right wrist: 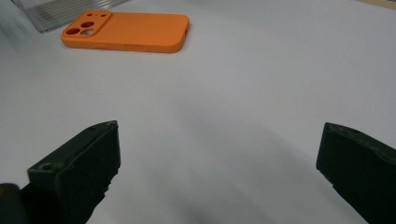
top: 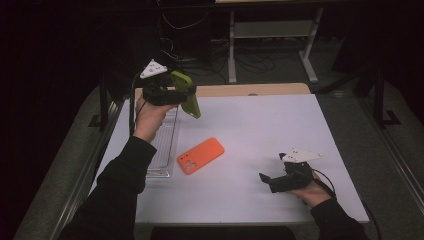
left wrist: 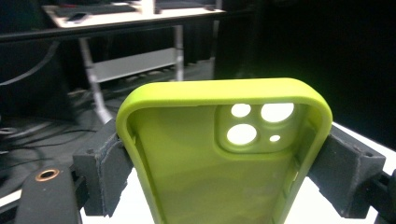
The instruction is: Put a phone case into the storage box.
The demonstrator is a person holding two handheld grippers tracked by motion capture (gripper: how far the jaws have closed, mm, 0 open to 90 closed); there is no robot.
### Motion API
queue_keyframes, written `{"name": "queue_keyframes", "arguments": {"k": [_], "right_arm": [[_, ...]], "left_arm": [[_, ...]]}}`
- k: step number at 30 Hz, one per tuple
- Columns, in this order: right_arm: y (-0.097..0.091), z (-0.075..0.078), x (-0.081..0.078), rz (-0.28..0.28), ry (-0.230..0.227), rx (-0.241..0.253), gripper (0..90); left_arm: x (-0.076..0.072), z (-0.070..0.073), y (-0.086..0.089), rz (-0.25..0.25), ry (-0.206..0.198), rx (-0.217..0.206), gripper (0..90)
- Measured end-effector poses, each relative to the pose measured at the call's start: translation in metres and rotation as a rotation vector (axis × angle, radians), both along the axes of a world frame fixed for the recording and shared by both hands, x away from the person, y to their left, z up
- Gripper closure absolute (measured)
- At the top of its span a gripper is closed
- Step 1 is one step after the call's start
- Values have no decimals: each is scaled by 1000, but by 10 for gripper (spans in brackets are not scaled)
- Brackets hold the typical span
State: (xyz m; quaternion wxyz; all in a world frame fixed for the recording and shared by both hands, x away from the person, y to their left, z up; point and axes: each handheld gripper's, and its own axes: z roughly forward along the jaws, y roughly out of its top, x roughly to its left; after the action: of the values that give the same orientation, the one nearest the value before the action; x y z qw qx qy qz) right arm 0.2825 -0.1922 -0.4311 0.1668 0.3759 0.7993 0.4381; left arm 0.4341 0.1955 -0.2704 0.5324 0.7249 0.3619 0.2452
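Left gripper view: the green phone case (left wrist: 224, 163) is clamped by its side edges between the jaws, hollow inside and camera cutouts visible. High view: the left gripper (top: 186, 95) holds it raised above a clear tray (top: 162, 150); the right gripper (top: 267, 179) rests low, jaws spread wide and empty, well apart from an orange phone case (top: 200, 155) lying flat on the white table (top: 260, 125).

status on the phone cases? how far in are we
Done: nothing clearly placed yet. In hand: left gripper holds the green case by its edges, lifted above the clear tray. Left: orange case lies on the white table; right gripper open, empty.
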Motion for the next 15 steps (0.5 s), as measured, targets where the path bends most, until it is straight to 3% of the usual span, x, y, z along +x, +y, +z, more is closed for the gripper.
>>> {"name": "queue_keyframes", "arguments": {"k": [7,15], "right_arm": [[-1,0,0,-1,-2,4,0],[-2,0,0,0,-4,3,0]], "left_arm": [[20,-4,17,142,-16,10,153],[39,-17,31,320,10,46,153]]}}
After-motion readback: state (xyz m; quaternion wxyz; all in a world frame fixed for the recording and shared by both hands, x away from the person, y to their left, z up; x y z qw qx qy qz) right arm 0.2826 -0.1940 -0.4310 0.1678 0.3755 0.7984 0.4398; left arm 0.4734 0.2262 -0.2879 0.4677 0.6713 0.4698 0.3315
